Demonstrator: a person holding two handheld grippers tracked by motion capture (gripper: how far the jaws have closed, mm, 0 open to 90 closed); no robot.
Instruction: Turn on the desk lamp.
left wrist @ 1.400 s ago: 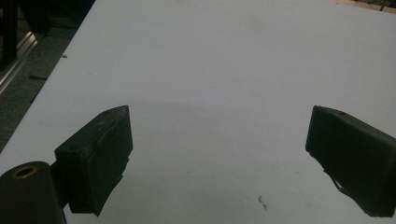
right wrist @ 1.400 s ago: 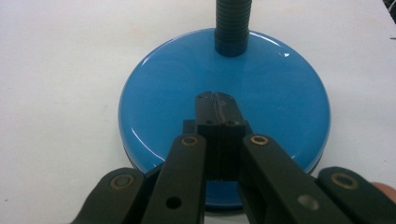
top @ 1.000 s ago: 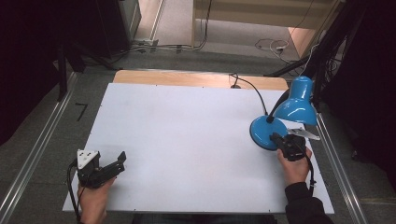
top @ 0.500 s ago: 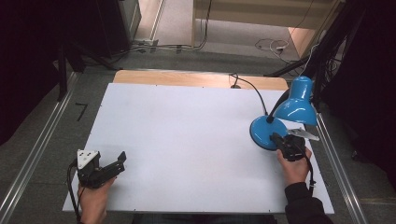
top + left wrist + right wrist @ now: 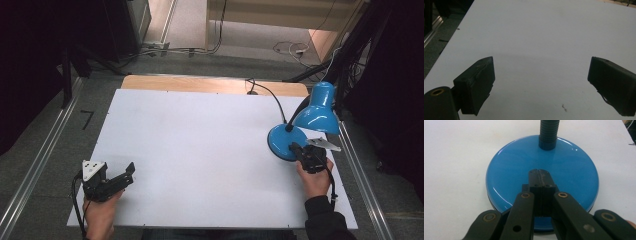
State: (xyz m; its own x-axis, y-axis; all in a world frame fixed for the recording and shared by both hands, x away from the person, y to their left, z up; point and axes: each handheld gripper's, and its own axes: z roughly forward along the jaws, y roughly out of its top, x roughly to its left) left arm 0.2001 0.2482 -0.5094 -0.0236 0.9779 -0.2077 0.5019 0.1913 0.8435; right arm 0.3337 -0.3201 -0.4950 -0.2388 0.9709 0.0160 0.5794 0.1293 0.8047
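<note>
A blue desk lamp stands at the right of the white table (image 5: pixel 200 130), with its round base (image 5: pixel 280 140) flat on the top and its shade (image 5: pixel 317 112) bent over it. My right gripper (image 5: pixel 296 149) is shut, jaws pressed together with nothing between them. In the right gripper view its tip (image 5: pixel 539 171) lies over the near half of the glossy base (image 5: pixel 506 177), below the black gooseneck (image 5: pixel 548 133). I cannot tell whether the tip touches the base. My left gripper (image 5: pixel 129 175) rests at the table's near left corner, open, jaws wide apart (image 5: pixel 541 82) over bare white surface.
The lamp's black cord (image 5: pixel 267 92) runs from the base to the table's far edge, where a wooden strip (image 5: pixel 200 82) shows. Metal rails (image 5: pixel 40 165) flank both sides of the table. Cables lie on the floor beyond (image 5: pixel 290 49).
</note>
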